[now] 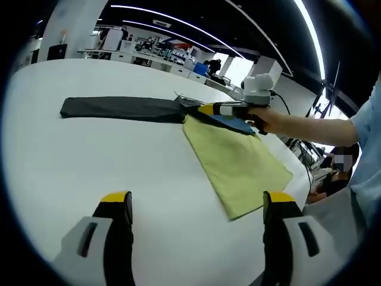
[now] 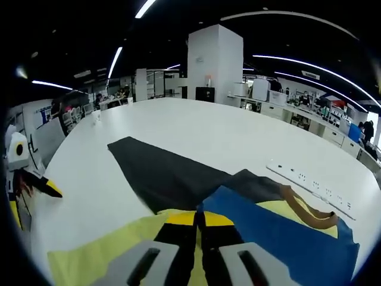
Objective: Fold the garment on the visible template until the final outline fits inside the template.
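A dark grey garment (image 1: 119,108) lies stretched in a long strip across the white table (image 1: 89,167). Its near end, with a blue part (image 1: 233,123), rests on the far corner of the yellow-green template (image 1: 238,164). My right gripper (image 1: 205,109), held by a hand, is shut on the garment where dark meets blue. In the right gripper view the shut right gripper (image 2: 199,219) pinches the garment (image 2: 172,176) beside the blue part (image 2: 268,235), over the template (image 2: 95,256). My left gripper (image 1: 197,199) hangs open above bare table, short of the template.
A white power strip (image 2: 309,182) lies on the table beyond the garment, and a tan strap (image 2: 306,214) lies on the blue part. The left gripper (image 2: 33,201) shows at the left edge. Desks and a white pillar (image 2: 214,59) stand far behind.
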Tool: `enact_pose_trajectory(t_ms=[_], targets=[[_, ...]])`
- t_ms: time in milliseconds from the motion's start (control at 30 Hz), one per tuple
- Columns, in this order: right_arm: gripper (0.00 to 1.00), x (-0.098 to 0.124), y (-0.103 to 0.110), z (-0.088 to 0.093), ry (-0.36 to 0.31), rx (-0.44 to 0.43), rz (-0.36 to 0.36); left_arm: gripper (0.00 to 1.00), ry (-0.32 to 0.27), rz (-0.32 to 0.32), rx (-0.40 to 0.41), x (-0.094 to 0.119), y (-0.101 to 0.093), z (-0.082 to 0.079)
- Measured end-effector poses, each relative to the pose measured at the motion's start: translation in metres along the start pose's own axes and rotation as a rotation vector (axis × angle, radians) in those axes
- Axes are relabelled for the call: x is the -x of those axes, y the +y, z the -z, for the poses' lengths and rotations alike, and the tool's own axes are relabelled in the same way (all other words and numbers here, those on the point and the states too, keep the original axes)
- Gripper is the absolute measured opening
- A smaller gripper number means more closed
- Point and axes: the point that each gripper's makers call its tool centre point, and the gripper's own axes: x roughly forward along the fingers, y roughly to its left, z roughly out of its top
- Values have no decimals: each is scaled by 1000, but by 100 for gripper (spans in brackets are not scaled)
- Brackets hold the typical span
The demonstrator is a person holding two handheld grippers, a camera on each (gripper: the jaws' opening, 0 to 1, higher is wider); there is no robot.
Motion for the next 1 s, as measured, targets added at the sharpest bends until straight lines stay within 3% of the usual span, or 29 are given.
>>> enact_pose_trajectory(t_ms=[133,200,300,433,733,900,1000], targets=[[0,0,2,4,1,-22,-18,88,1,-3,2,0,1,1],[0,0,5,4,-1,-79,-37,88,1,-1,2,0,0,0],[7,2,9,1,-18,-71,-48,88,3,0,3,0,0,1],[21,6,11,1,-27,-50,-64,89,-4,1,5,0,0,0],[63,19,10,-2,-68,-67,-103,89,-8,5,0,0,-1,-2],[100,26,10,-4,-88,-51,-118,89,-14,8,-3,0,-2,-4],[100,30,9,1,-65,-39,-128,89,-19,8,-3,1,-1,-5]])
